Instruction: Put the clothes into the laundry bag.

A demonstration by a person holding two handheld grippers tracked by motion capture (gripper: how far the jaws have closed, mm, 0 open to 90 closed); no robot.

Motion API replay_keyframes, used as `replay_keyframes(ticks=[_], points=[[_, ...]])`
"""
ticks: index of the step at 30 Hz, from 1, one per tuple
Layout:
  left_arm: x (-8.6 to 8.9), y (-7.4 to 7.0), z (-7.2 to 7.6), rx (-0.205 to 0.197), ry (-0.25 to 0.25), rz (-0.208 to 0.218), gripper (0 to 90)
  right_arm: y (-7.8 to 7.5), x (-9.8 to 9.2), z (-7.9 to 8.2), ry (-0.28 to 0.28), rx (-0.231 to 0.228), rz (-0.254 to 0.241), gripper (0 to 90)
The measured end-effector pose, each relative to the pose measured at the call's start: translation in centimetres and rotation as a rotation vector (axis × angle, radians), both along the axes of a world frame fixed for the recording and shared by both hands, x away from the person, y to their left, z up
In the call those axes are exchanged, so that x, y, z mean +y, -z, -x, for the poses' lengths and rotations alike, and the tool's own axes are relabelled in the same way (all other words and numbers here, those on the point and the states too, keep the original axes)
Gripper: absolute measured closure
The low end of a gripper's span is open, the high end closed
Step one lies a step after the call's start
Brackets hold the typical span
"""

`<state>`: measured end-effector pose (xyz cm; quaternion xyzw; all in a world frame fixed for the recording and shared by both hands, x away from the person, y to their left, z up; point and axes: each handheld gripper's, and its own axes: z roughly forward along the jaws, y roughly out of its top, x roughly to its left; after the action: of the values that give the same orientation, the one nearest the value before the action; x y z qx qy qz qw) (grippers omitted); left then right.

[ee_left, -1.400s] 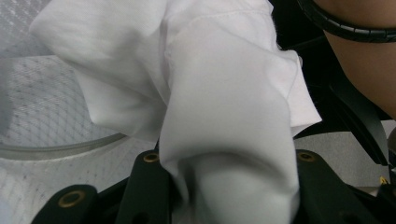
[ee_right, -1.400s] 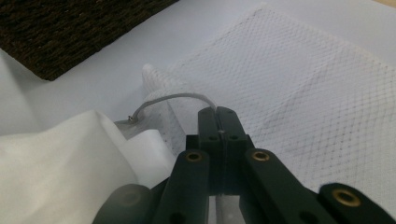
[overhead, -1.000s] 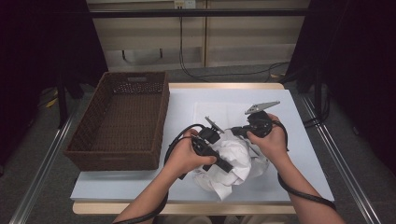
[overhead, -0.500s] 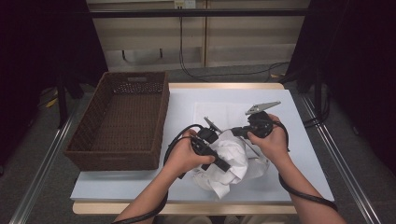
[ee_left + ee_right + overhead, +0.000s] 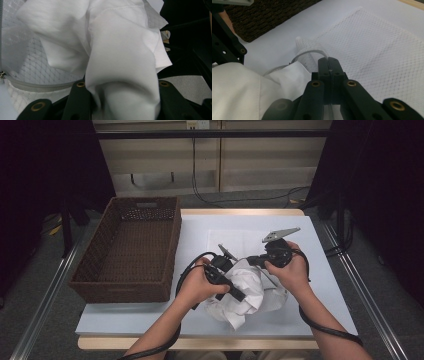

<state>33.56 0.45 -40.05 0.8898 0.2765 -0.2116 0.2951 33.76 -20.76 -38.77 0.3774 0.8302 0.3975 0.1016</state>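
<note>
A crumpled white cloth (image 5: 251, 289) lies at the table's front middle, partly over a flat white mesh bag (image 5: 240, 240). My left gripper (image 5: 240, 295) is shut on a thick fold of the cloth (image 5: 120, 50), which bulges between its jaws. The bag's mesh (image 5: 25, 67) and its zipper edge (image 5: 37, 85) sit to the left in the left gripper view. My right gripper (image 5: 252, 261) points left from the right hand. It (image 5: 328, 60) is shut on the raised rim of the mesh bag (image 5: 374, 55), with the cloth (image 5: 237, 87) just beside it.
A dark brown wicker basket (image 5: 130, 250) stands on the table's left side, nothing in it. The pale blue table top (image 5: 320, 285) runs bare to the right and far edges. Cables trail from both grippers over the front edge.
</note>
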Motion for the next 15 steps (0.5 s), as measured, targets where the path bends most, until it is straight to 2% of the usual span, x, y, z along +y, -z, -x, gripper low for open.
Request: replay_keyframes(ticks=[1, 2, 4, 8, 15], points=[[-0.05, 0.02, -0.13, -0.001, 0.008, 0.000, 64.2, 0.00, 0.01, 0.01, -0.002, 0.000, 0.001, 90.0], [-0.16, 0.06, -0.09, 0.001, -0.009, 0.006, 64.2, 0.01, 0.01, 0.03, -0.002, 0.000, 0.002, 90.0], [-0.25, 0.14, -0.25, -0.007, -0.002, 0.005, 64.2, 0.02, -0.02, 0.05, -0.003, -0.001, -0.003, 90.0], [-0.34, 0.22, -0.36, -0.006, -0.024, -0.007, 64.1, 0.06, -0.07, 0.14, -0.005, 0.008, -0.010, 90.0], [0.33, 0.17, -0.84, -0.021, -0.058, -0.020, 64.1, -0.12, -0.28, 0.33, -0.007, -0.001, -0.008, 90.0]])
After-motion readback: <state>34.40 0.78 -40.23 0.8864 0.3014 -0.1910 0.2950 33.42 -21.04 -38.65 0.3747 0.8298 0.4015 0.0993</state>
